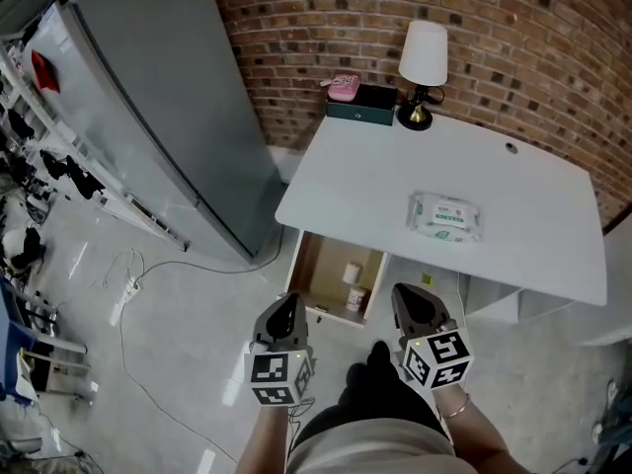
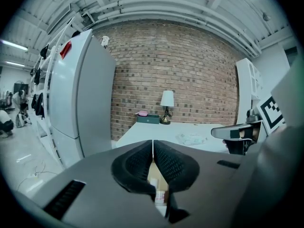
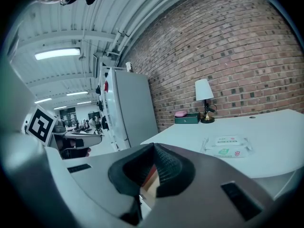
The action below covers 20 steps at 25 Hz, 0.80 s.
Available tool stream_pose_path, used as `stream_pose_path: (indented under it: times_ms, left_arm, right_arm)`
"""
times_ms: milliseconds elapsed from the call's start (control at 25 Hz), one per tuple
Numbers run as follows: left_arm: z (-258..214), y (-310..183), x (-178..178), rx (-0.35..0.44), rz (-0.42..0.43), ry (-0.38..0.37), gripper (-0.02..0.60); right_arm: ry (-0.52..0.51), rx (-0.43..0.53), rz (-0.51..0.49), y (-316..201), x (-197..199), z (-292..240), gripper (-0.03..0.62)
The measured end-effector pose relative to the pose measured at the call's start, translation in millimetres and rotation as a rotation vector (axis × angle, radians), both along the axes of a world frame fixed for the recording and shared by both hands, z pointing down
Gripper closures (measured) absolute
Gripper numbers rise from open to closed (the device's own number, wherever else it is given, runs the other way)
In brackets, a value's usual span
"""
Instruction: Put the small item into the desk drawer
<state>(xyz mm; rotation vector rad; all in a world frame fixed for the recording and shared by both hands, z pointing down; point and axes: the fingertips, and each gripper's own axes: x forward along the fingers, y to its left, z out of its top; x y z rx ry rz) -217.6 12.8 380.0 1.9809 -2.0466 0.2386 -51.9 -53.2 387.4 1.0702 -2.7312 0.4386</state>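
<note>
The desk drawer (image 1: 314, 270) stands pulled out under the front left of the white desk (image 1: 375, 181). Inside it lies a small white bottle (image 1: 353, 274) beside another small item with a red label (image 1: 356, 298). My left gripper (image 1: 287, 306) hovers just in front of the drawer, its jaws shut with the pads touching and nothing between them (image 2: 153, 144). The bottle shows below its jaws (image 2: 160, 194). My right gripper (image 1: 409, 298) hangs to the right of the drawer, also shut and empty (image 3: 154, 148).
On the desk lie a pack of wet wipes (image 1: 445, 216), a white lamp (image 1: 423, 59) and a dark green box (image 1: 362, 105) with a pink case (image 1: 344, 88) on it. A tall grey fridge (image 1: 148, 107) stands at the left. Cables (image 1: 126, 286) trail on the floor.
</note>
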Motion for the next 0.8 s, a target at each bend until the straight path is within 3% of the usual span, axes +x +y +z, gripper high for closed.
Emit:
stream_pose_path:
  times_ms: [800]
  left_arm:
    - [-11.7, -3.2, 7.5, 0.029, 0.016, -0.029, 0.554]
  right_arm:
    - [0.004, 0.001, -0.001, 2.5, 1.7, -2.8, 0.589]
